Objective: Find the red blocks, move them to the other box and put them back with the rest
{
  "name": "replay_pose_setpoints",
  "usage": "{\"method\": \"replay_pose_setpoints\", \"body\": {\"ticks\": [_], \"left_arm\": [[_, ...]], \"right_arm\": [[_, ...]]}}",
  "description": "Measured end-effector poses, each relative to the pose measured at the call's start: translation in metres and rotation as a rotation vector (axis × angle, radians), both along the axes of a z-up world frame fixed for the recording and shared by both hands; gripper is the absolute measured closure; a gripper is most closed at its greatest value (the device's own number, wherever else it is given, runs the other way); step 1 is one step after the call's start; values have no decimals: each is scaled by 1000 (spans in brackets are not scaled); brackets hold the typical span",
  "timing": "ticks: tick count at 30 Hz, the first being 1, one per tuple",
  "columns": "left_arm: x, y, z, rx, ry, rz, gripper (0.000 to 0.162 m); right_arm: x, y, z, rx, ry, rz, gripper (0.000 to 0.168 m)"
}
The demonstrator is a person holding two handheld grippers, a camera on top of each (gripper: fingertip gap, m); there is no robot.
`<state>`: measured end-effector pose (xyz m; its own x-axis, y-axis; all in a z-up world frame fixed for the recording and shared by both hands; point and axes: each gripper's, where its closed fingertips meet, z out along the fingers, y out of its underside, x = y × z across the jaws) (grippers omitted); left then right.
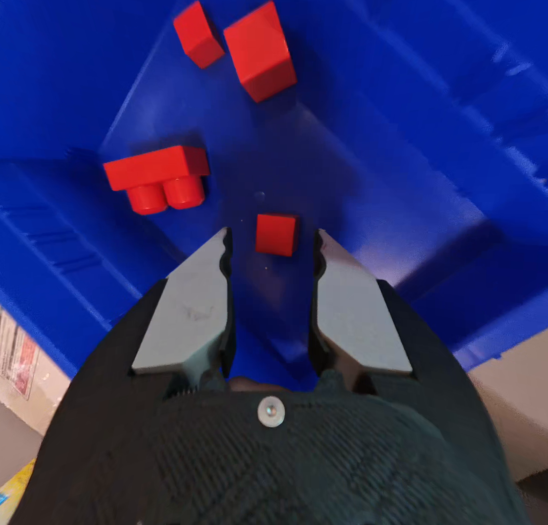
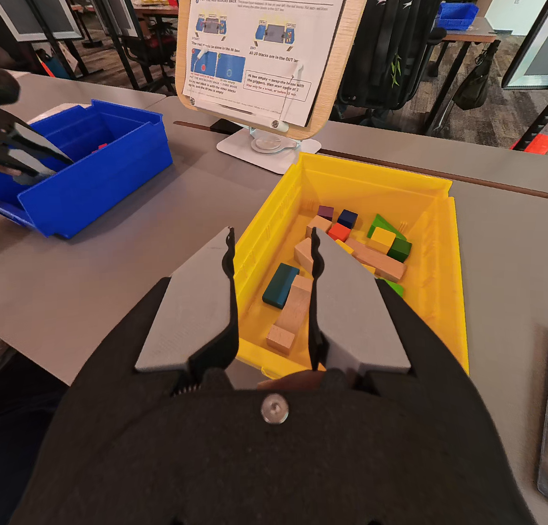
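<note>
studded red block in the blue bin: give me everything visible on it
The studded red block is glossy, plastic-looking: a flat rectangular slab with two round studs on one face. It lies tipped on its side on the blue bin floor, studs pointing toward the camera, near the bin's left wall. It touches no other block; the small red cube is apart to its right. The open left gripper is not on it; its fingers flank the cube instead.

Office-like workroom: grey tables (image 2: 118, 261), carpet (image 2: 489, 119), instruction sheet stand (image 2: 267, 50).
</note>
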<state>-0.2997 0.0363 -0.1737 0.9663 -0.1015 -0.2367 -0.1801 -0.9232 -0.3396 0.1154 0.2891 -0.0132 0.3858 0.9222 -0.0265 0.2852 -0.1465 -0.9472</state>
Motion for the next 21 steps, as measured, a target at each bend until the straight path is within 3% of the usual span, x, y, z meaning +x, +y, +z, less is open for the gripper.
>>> {"method": "replay_pose_setpoints", "body": {"ticks": [3,5,7,10,16,21], "left_arm": [[-1,0,-15,-54,9,-3,132],[-1,4,-11,-24,8,11,135],[-7,9,4,48,92,14,135],[2,22,52,241,284,-32,136],[133,38,151,678,504,-331,136],[250,42,163,811,612,-559,136]], "right_arm": [[-2,-1,-2,-2,-7,9,119],[-3,-4,-2,-1,-11,18,119],[-5,-10,0,0,-11,40,119],[-14,-30,4,-19,13,117,119],[-51,-105,6,-91,39,398,115],[-78,-180,4,-162,62,637,105]]}}
